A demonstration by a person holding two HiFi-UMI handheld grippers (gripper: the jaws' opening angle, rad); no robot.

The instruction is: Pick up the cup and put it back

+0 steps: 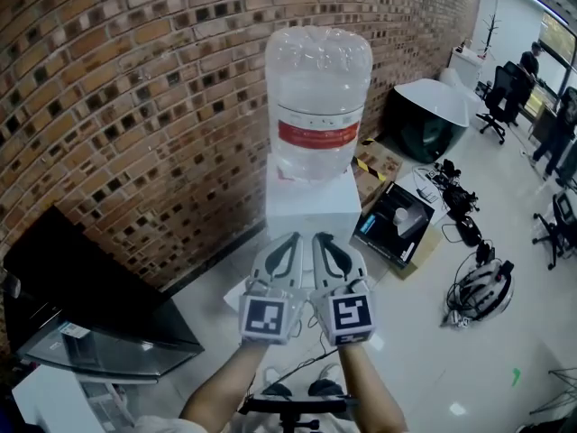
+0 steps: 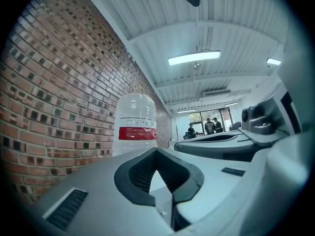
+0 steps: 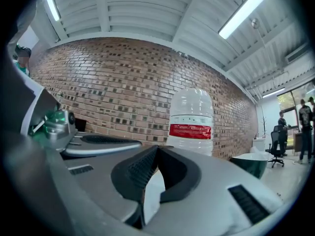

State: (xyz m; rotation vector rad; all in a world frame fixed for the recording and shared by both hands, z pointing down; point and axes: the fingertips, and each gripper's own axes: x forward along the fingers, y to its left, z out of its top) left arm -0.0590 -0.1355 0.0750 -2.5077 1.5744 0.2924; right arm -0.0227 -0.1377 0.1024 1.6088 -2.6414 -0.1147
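Observation:
No cup shows in any view. My left gripper (image 1: pixel 292 239) and right gripper (image 1: pixel 321 239) are held side by side at chest height, both pointing at a white water dispenser (image 1: pixel 313 207). A large clear bottle (image 1: pixel 317 97) with a red label stands on top of it. In the left gripper view the left gripper (image 2: pixel 156 152) has its tips together with nothing between them, and the bottle (image 2: pixel 137 124) stands ahead to the left. The right gripper (image 3: pixel 157 147) is likewise shut and empty, with the bottle (image 3: pixel 192 124) just right of its tips.
A brick wall (image 1: pixel 135 106) runs behind the dispenser. A black glass-topped cabinet (image 1: pixel 90 305) stands at the left. An open box (image 1: pixel 397 222), a dark green tub (image 1: pixel 424 115) and cables with headsets (image 1: pixel 478 287) lie on the floor at the right. People and office chairs (image 1: pixel 514 88) are far right.

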